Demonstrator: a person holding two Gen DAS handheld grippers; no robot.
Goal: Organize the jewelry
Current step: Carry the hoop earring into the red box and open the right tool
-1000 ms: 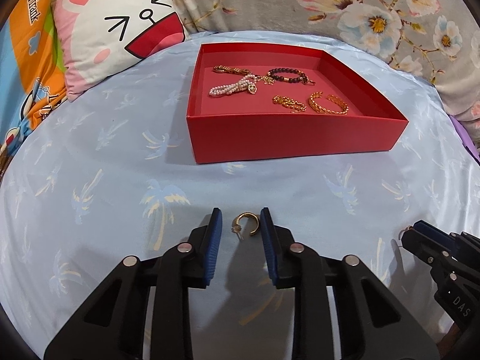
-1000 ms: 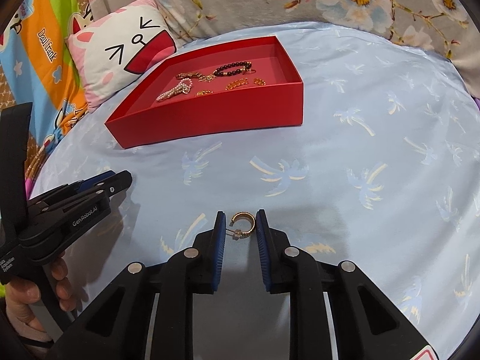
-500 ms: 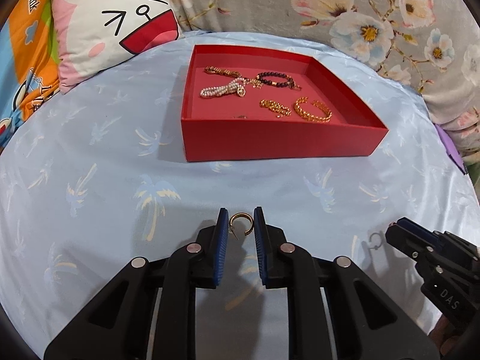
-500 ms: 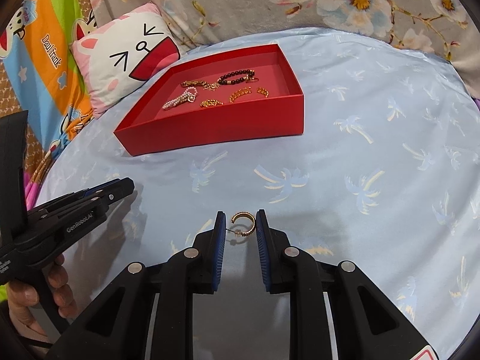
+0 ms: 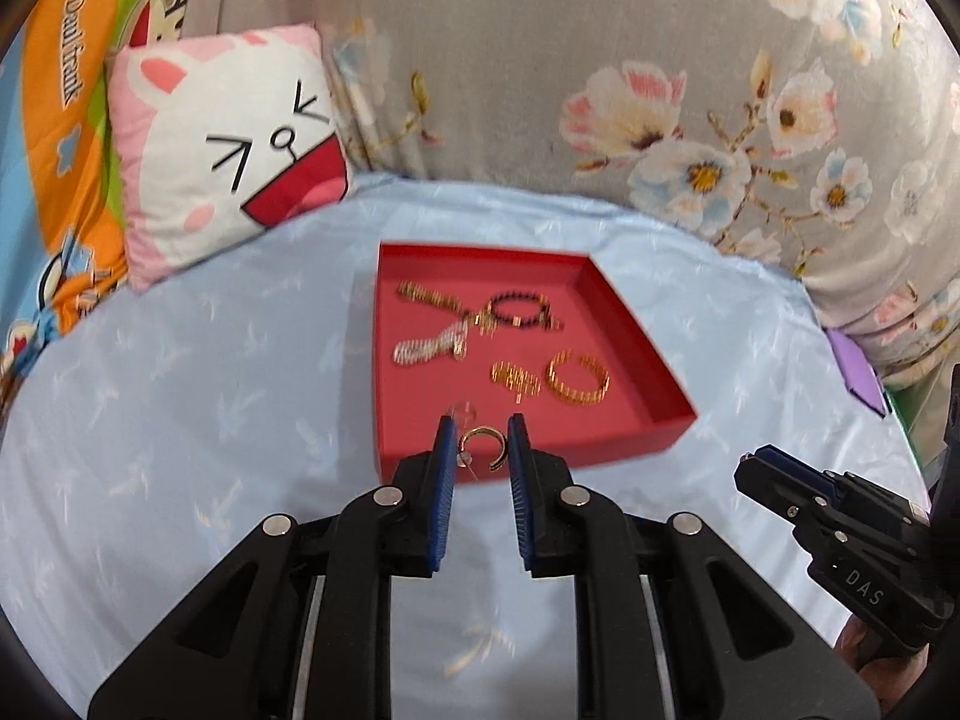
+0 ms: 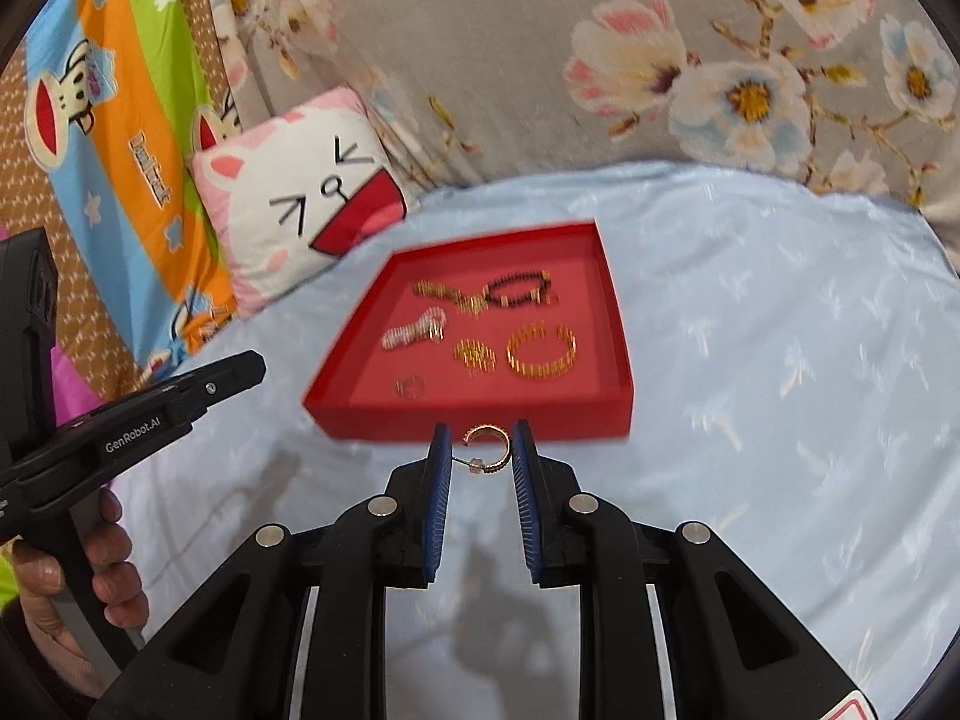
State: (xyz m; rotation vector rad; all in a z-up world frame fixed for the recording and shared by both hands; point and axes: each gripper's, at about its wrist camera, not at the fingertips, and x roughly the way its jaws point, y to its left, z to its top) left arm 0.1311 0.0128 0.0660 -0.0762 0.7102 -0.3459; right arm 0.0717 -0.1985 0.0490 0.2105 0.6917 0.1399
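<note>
My left gripper (image 5: 480, 441) is shut on a gold hoop earring (image 5: 485, 444) and holds it lifted in front of the near wall of the red tray (image 5: 624, 450). My right gripper (image 6: 481, 447) is shut on a second gold hoop earring (image 6: 489, 449), lifted just before the tray's near wall (image 6: 540, 420). The tray holds a pearl bracelet (image 5: 429, 348), a dark bead bracelet (image 5: 519, 309), a gold chain (image 5: 432, 297), a gold bangle (image 5: 579, 378), a small gold piece (image 5: 516, 378) and a small clear ring (image 6: 410, 385).
The tray sits on a light blue bedsheet (image 5: 180, 408). A cat-face pillow (image 5: 234, 144) and a floral cushion (image 5: 690, 90) stand behind it. The right gripper shows at the left view's lower right (image 5: 840, 516); the left gripper and hand show at the right view's left (image 6: 138, 414).
Both grippers lifted their earrings off the sheet and moved forward towards the tray. The tray now looks nearer and is seen from higher up.
</note>
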